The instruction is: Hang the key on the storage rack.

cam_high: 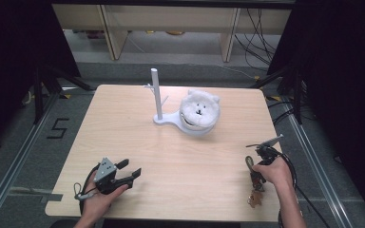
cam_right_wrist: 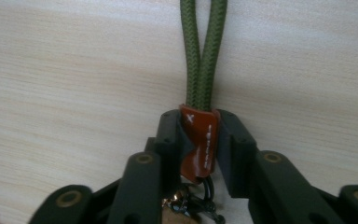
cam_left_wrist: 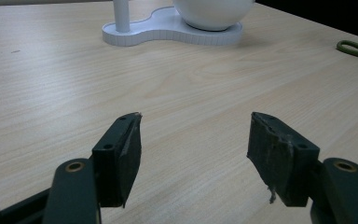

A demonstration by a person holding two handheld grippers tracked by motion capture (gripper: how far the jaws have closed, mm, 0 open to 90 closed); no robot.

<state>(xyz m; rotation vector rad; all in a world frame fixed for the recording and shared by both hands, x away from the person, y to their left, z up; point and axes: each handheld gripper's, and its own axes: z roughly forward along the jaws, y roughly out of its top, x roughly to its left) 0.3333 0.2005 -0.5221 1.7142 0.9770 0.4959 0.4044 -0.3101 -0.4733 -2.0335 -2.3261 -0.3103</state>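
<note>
A keychain lies near the table's right front edge: an olive-green cord loop (cam_right_wrist: 198,56), a red-brown leather tab (cam_right_wrist: 196,144) and dark metal rings below it. My right gripper (cam_right_wrist: 196,123) points down at the table and is shut on the tab, with the loop running out beyond the jaws. In the high view, the right gripper (cam_high: 255,179) sits under the person's hand, and a brown charm (cam_high: 254,199) lies just in front of it. My left gripper (cam_high: 129,168) rests low at the table's left front, open, nothing between its pads (cam_left_wrist: 128,154).
A white stand (cam_high: 158,97) with a post and small pegs rises at the table's far middle. Its base (cam_left_wrist: 168,32) also carries a white bowl (cam_left_wrist: 212,11) holding a white plush bear face (cam_high: 199,107). The green cord loop (cam_left_wrist: 354,49) lies off to the left gripper's right.
</note>
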